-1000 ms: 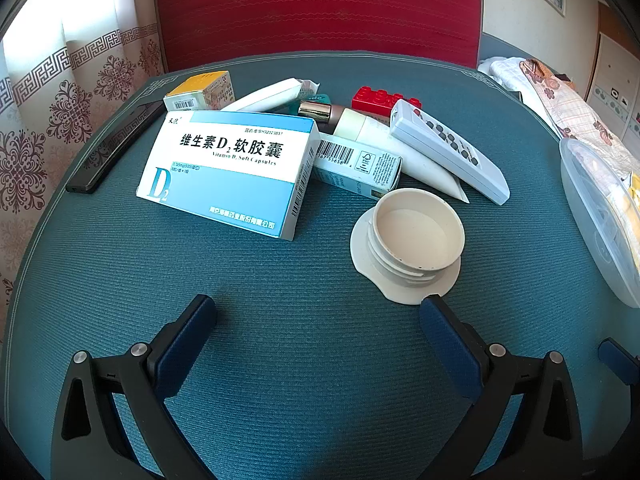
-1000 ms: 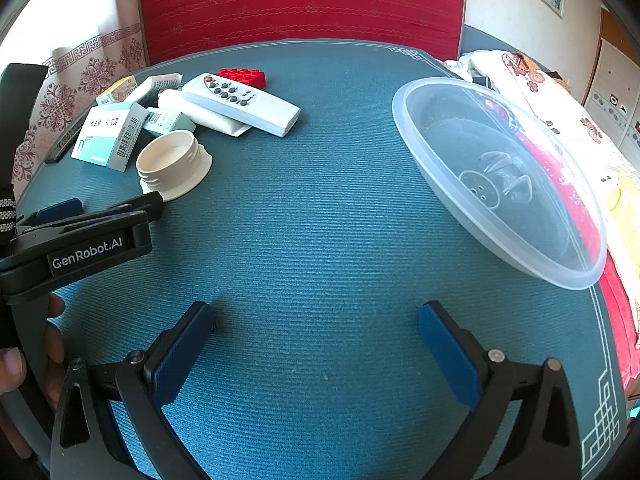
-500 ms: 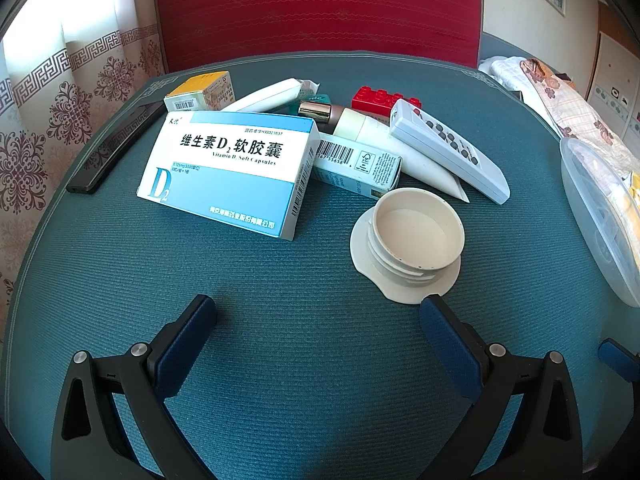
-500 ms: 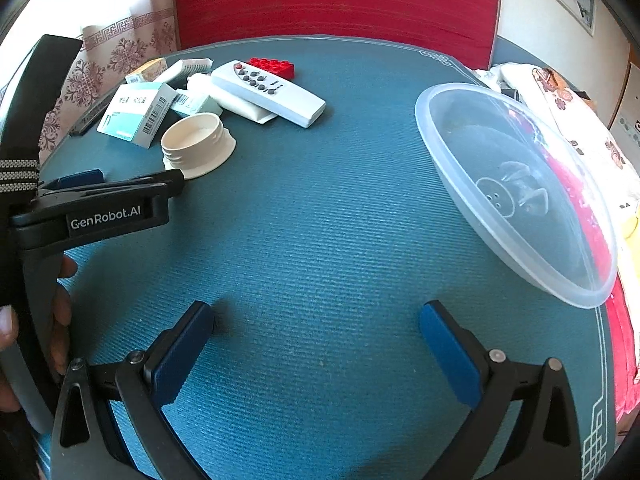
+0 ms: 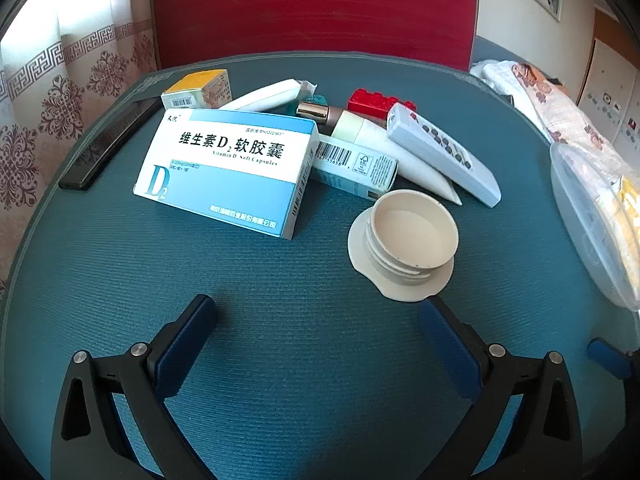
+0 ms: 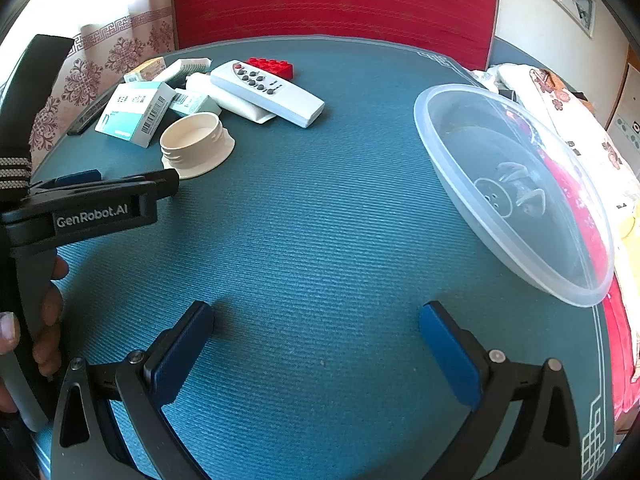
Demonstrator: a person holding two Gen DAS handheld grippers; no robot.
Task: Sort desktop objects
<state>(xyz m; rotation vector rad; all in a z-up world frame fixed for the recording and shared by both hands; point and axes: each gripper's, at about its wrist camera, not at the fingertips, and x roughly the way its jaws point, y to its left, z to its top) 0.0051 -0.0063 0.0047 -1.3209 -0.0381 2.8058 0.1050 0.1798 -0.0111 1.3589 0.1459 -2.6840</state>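
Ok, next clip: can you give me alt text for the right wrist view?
Open right tongs hover empty over a teal tablecloth, with a clear plastic bowl at right. At far left sit a cream lid, a white remote, a red brick and medicine boxes; the left tongs, held in a hand, reach toward the lid.

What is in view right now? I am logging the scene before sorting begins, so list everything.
Vitamin D2 box: 1, blue-white, left front of pile.
Small teal box: 1, behind D2 box.
Yellow box: 1, back left.
White tubes: 2, in pile.
Remote: 1, white, across a tube.
Red brick: 1, back.
Cream lid: 1, nearest.
Black bar: 1, left edge.
Clear bowl: 1, right.
Left gripper: open.
Right gripper: open.
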